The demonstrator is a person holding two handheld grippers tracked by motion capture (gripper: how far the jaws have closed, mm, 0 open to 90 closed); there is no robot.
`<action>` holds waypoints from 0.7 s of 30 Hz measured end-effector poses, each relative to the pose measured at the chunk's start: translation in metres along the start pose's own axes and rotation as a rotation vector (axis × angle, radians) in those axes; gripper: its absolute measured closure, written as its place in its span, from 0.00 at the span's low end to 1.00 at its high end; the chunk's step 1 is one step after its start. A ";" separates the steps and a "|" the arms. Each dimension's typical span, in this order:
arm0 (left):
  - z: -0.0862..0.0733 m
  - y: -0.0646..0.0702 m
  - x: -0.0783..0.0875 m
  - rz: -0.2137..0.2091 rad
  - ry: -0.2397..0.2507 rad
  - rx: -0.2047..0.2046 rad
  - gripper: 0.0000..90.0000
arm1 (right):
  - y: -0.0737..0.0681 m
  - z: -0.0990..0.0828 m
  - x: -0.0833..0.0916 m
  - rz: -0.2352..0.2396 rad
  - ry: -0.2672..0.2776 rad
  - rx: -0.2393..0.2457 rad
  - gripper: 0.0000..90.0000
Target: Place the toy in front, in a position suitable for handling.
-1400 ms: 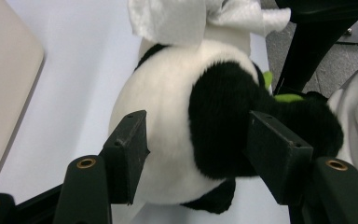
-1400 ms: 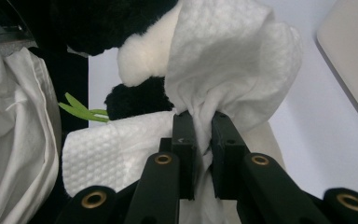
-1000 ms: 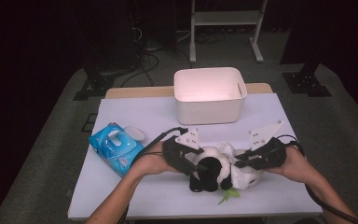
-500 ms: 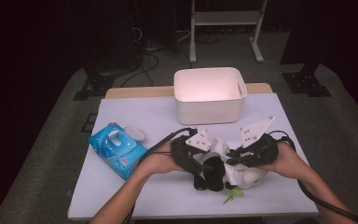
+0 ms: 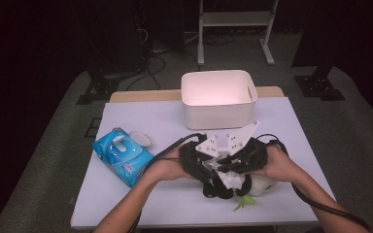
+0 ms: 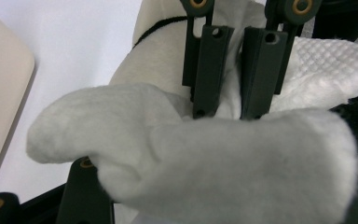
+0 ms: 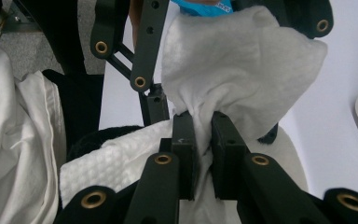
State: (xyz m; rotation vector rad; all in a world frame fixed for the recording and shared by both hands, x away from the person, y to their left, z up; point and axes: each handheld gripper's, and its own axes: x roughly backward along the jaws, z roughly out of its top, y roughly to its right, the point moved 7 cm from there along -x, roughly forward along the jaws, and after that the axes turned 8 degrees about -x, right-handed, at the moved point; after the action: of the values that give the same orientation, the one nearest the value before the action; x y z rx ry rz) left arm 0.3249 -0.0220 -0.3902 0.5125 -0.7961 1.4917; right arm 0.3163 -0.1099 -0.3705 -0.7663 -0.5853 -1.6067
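The white wipe (image 7: 242, 70) hung low and centre of the high view above the plush panda (image 5: 252, 184); right gripper (image 7: 201, 123) clenched on it from the right; left gripper (image 5: 205, 162) held its other end.

Left claw (image 5: 209, 167): jaws partly apart, just in front of the white bin (image 5: 218, 99).
Right claw (image 7: 200, 140): jaws pinched on white cloth (image 7: 242, 70), meeting the left.
Forearms: converged from near edge.
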 end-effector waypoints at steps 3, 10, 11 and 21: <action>-0.001 0.001 0.001 0.000 0.012 0.002 0.45 | 0.002 -0.002 0.005 -0.001 0.005 -0.006 0.90; 0.000 0.001 0.001 -0.003 0.011 0.001 0.45 | 0.008 -0.019 0.026 -0.038 0.019 -0.046 0.90; 0.000 0.001 0.001 -0.006 0.010 0.000 0.45 | 0.009 -0.021 0.028 -0.045 0.019 -0.053 0.90; 0.004 0.005 0.000 -0.008 -0.001 -0.030 0.45 | 0.010 -0.008 0.015 -0.025 0.020 -0.037 0.90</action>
State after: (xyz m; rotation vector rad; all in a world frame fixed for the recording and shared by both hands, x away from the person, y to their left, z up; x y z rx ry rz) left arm 0.3189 -0.0247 -0.3886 0.4937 -0.8156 1.4697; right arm 0.3234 -0.1273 -0.3653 -0.7726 -0.5539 -1.6506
